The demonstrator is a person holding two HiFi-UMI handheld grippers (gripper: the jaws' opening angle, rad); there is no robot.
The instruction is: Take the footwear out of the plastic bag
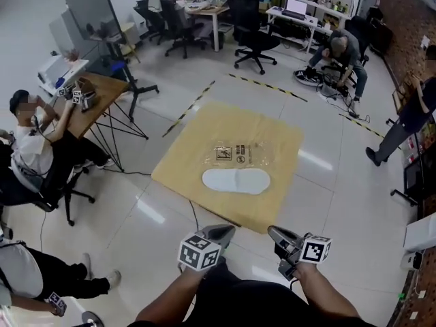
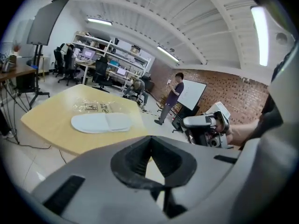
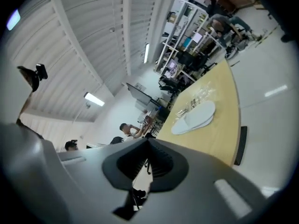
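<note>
A pair of white slippers (image 1: 236, 180) lies stacked on a tan mat (image 1: 272, 138) on the floor, just in front of a flat clear plastic bag (image 1: 235, 153) with printed labels. The same slippers (image 2: 100, 122) (image 3: 194, 117) and bag (image 2: 93, 107) (image 3: 198, 96) show in both gripper views. My left gripper (image 1: 223, 233) and right gripper (image 1: 276, 235) are raised near my body, well short of the mat's near edge. Each has its jaws shut with nothing between them. My right gripper (image 2: 205, 122) also shows in the left gripper view.
A wooden desk (image 1: 95, 94) with a seated person (image 1: 30, 148) stands at the left. Office chairs (image 1: 252, 29) and desks are at the back. One person (image 1: 340, 56) crouches at the back right, another (image 1: 405, 118) stands at the right. Cables run on the tiled floor.
</note>
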